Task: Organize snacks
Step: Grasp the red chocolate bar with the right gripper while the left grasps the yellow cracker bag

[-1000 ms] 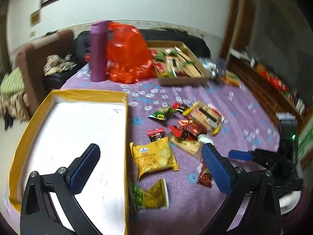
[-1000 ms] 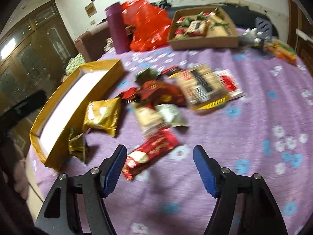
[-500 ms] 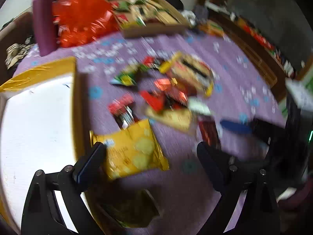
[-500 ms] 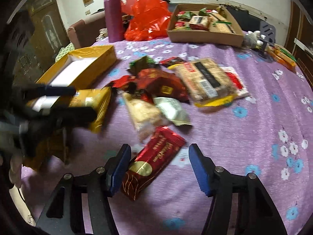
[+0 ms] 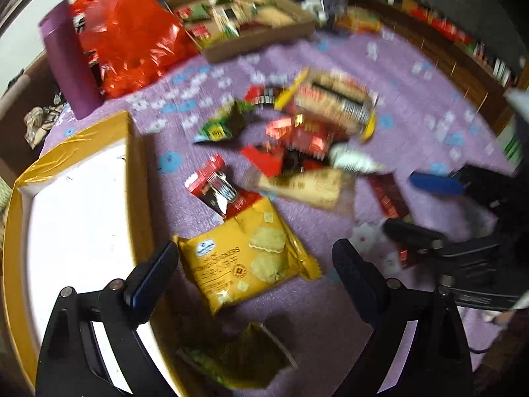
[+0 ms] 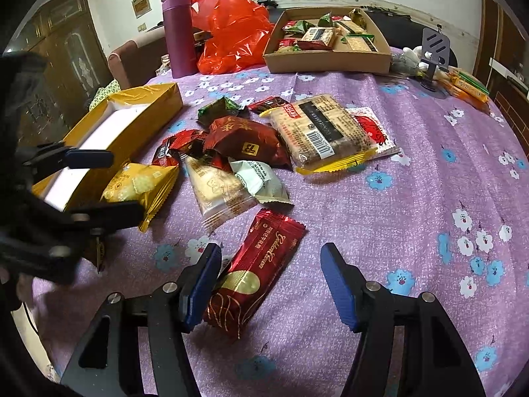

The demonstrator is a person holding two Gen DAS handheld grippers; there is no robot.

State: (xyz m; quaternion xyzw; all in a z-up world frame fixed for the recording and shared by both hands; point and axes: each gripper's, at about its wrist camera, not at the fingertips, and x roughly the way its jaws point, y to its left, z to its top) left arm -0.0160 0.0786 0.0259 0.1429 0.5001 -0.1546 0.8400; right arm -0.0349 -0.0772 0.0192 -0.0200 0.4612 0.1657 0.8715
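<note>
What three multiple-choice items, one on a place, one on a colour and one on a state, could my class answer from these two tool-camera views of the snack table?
1. Where does the yellow cracker packet lie?
A. Inside the cardboard tray
B. On the cloth beside the gold box
C. On top of the purple flask

2. What colour is the long wrapper between the right tool's fingers?
A. Dark red
B. Green
C. White

3. What state is the left tool in?
A. Shut on a packet
B. Open, holding nothing
C. Shut and empty

Answers: 1 B, it rests on the purple cloth next to the gold box. 2 A, the foil is dark red with gold print. 3 B, its fingers stand wide apart around the packet.
</note>
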